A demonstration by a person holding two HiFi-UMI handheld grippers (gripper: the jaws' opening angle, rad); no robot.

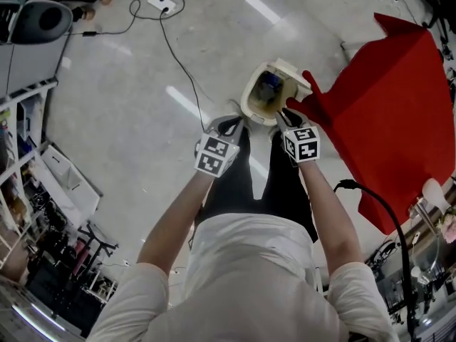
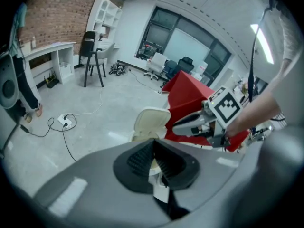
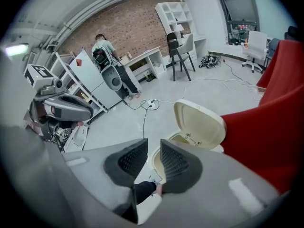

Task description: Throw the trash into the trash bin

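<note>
Below the person's chest, the left gripper [image 2: 153, 145] had its jaws closed together at the tips, with nothing between them. Beside it, the right gripper [image 3: 153, 145] held its jaws slightly apart and empty. Just beyond both, the cream trash bin [image 1: 251, 100] stood on the floor [image 1: 128, 91] with its lid [image 1: 288, 68] tipped up and blue and dark trash [image 1: 269, 85] lying inside. A red cloth [image 1: 399, 105] spread beside the bin; farther off lay a power strip [image 1: 162, 2].
</note>
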